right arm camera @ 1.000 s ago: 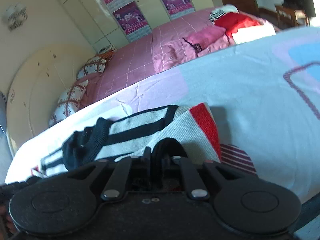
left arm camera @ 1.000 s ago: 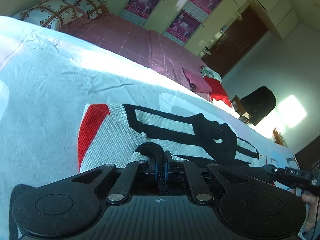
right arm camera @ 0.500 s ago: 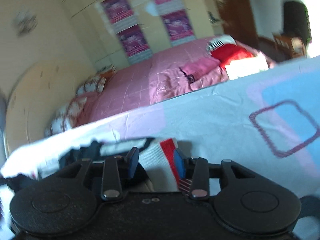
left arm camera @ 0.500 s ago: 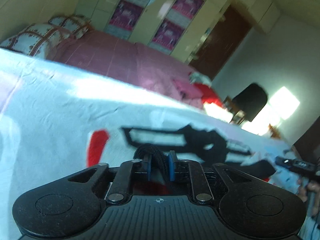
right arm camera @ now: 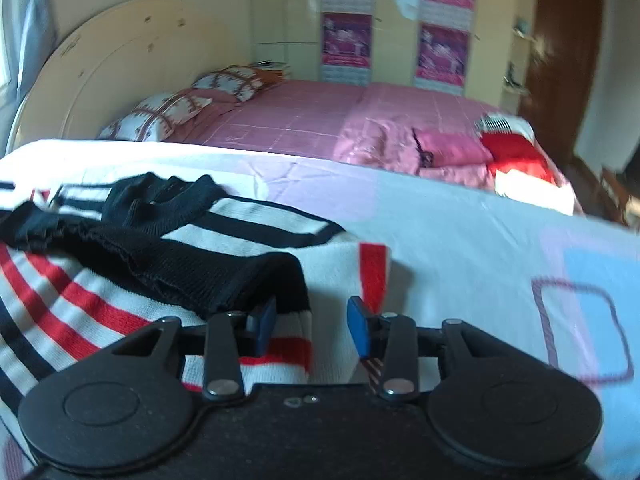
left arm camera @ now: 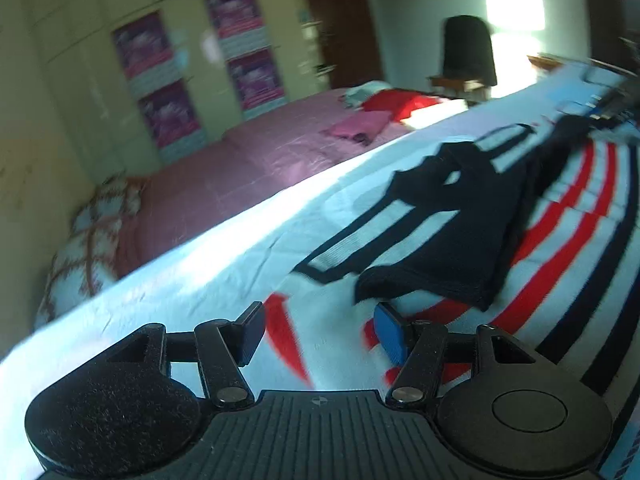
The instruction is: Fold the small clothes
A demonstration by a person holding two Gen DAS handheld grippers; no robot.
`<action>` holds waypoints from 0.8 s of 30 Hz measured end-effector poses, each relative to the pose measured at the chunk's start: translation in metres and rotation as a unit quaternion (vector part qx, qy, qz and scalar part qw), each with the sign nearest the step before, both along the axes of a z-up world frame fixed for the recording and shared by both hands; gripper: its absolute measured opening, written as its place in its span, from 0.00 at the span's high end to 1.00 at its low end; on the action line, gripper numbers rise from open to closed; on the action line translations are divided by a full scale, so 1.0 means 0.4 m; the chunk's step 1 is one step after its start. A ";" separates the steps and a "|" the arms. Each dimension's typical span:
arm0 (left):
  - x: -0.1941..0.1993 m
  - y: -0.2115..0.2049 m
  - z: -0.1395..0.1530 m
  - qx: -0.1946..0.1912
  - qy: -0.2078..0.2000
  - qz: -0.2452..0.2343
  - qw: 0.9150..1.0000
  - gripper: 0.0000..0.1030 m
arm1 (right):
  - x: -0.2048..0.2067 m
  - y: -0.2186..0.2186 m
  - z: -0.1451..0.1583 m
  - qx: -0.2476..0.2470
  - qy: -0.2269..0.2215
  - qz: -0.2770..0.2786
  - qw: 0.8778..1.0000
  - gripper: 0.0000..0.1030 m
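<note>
A small knit sweater with white, red and black stripes lies on the white bedsheet, its black hem band folded over on top. My left gripper is open and empty just above the sweater's left end. In the right wrist view the same sweater lies flat with the black band across it. My right gripper is open and empty over the sweater's right edge, close to the red cuff stripe.
A pink bed with patterned pillows and folded pink and red clothes stands beyond the sheet. Wardrobe doors with posters line the back wall. A dark chair stands by the bright window.
Both grippers held the sweater's black hem one second ago; both have opened and let it go. The hem now lies folded over the striped body. Both cameras have swung sideways.
</note>
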State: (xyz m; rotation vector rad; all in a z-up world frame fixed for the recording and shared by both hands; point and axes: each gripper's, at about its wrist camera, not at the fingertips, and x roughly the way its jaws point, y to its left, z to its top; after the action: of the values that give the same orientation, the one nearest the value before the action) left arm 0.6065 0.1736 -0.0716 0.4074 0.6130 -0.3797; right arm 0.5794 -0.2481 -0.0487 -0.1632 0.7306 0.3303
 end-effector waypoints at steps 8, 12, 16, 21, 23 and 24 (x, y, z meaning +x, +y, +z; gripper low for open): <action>0.088 -0.025 -0.059 -0.089 0.032 -0.047 0.994 0.68 | 0.061 0.009 -0.007 0.025 -0.011 0.028 0.999 0.76; 0.117 0.015 -0.091 -0.178 0.054 -0.014 0.982 0.90 | 0.086 0.016 -0.021 0.031 -0.001 0.031 0.999 0.88; 0.113 0.045 -0.120 -0.216 0.052 0.008 0.975 0.92 | 0.102 0.016 -0.026 0.050 0.010 0.014 0.999 0.94; 0.117 0.080 -0.108 -0.252 0.022 0.022 0.967 0.92 | 0.099 0.000 -0.002 0.079 -0.021 -0.005 0.997 0.95; 0.114 0.083 -0.098 -0.253 0.006 0.025 0.967 0.92 | 0.096 -0.005 0.021 0.095 -0.046 -0.013 0.994 0.95; 0.123 0.080 -0.097 -0.254 0.005 0.031 0.967 0.92 | 0.098 -0.005 0.028 0.099 -0.054 -0.017 0.993 0.95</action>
State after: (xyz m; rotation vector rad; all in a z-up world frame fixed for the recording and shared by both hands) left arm 0.6555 0.2056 -0.1105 -0.1055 0.5132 -0.4628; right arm 0.6188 -0.2500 -0.0375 0.0192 0.5881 0.3574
